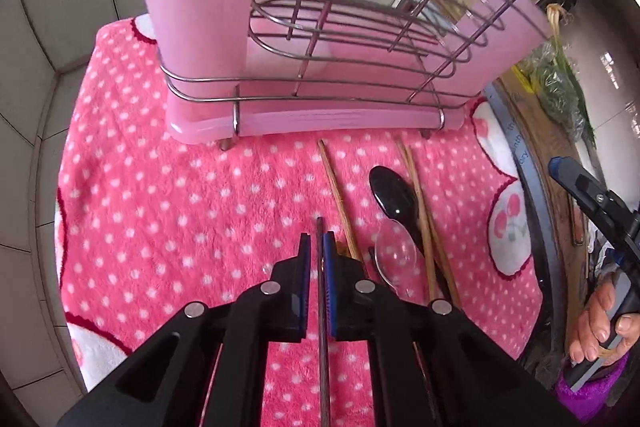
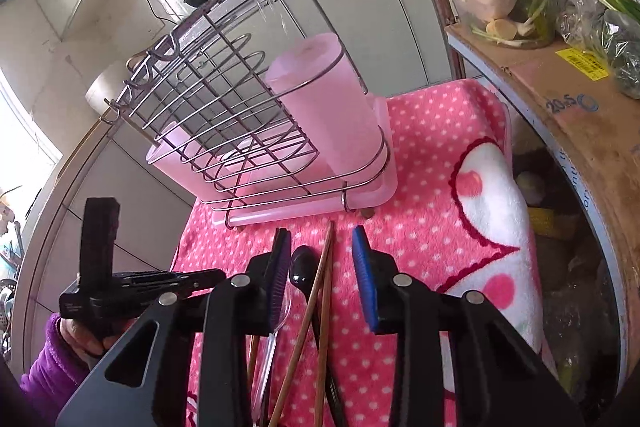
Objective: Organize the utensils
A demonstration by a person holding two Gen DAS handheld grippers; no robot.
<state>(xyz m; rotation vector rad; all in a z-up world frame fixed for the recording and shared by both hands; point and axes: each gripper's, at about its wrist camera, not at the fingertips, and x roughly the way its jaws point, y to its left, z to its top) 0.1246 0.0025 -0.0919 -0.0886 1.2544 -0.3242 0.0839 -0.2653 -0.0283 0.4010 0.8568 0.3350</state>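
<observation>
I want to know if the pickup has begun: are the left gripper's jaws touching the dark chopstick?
Touching. The left wrist view shows the left gripper with its jaws pressed against both sides of the thin dark chopstick, no gap visible.

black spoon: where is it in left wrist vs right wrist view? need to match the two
Left wrist: black spoon lies right of centre on the pink dotted cloth, bowl toward the rack, beside the wooden chopsticks.
Right wrist: black spoon sits low centre, between the right gripper's fingers.
Shared landmark: the wire utensil rack on its pink tray.
</observation>
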